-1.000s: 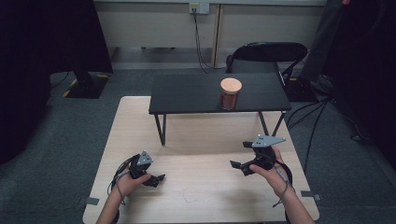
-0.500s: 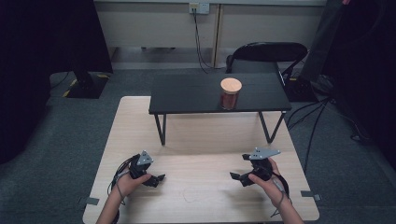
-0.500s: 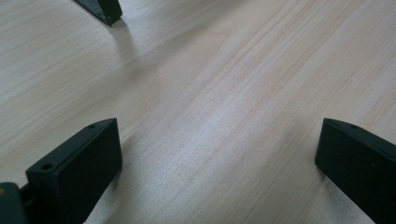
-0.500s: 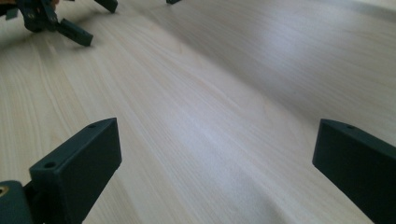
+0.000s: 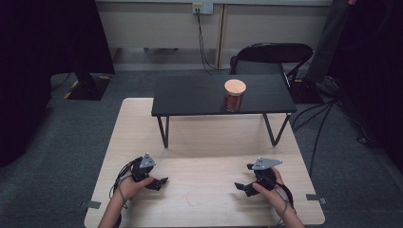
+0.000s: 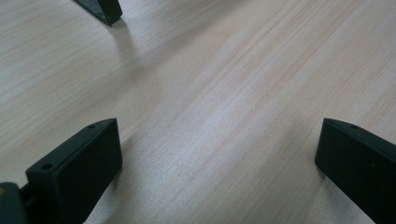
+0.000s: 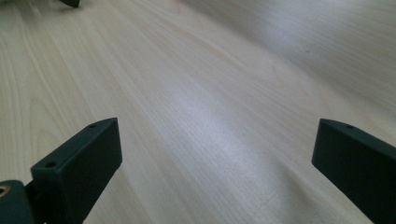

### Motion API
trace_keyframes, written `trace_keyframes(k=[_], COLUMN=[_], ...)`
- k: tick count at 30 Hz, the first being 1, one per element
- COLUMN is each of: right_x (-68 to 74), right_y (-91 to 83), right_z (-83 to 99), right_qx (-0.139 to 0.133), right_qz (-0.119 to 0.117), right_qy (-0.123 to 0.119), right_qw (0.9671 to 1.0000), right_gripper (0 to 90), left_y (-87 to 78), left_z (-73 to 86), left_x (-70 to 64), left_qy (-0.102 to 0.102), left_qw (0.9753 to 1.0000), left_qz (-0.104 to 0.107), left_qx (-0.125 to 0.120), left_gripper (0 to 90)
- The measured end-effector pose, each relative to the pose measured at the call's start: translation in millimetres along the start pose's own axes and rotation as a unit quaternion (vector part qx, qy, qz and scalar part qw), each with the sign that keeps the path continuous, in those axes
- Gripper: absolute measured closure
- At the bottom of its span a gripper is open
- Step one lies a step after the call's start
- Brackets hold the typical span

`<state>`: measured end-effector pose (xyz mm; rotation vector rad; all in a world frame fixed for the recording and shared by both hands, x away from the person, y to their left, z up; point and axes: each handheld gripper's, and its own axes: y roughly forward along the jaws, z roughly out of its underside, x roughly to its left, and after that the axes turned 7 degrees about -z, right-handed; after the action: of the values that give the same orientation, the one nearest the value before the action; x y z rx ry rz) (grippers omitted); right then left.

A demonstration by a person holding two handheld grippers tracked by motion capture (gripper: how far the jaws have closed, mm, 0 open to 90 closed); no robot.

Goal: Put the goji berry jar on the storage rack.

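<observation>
Now the right gripper (image 5: 243, 186) is sinking toward the lower right of the frame, its jaws spread and empty (the left gripper (image 5: 159, 181) is resting low at lower left, also spread). Meanwhile the copper jar (image 5: 234, 95) is waiting on the black bench (image 5: 190, 97), upper centre, so I judge the reach is not started.

Soft overhead light brightens the pale wooden table (image 5: 204, 142); its surroundings fall dark. Close views show mild sheen and blurred near jaws.
</observation>
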<state>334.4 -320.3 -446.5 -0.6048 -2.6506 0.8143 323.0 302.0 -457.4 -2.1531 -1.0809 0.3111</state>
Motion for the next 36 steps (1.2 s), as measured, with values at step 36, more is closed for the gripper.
trace_keyframes(k=[36], right_x=[11.0], right_y=[10.7], right_z=[0.7], right_qx=[0.063], right_qz=[0.038], right_qy=[-0.027], right_qw=[0.9969], right_gripper=[0.0], left_y=[0.1], left_z=[0.1], left_x=[-0.3], left_qy=[-0.001], left_qw=[1.0000], left_qz=[0.000], left_qx=[0.000], left_gripper=[0.0])
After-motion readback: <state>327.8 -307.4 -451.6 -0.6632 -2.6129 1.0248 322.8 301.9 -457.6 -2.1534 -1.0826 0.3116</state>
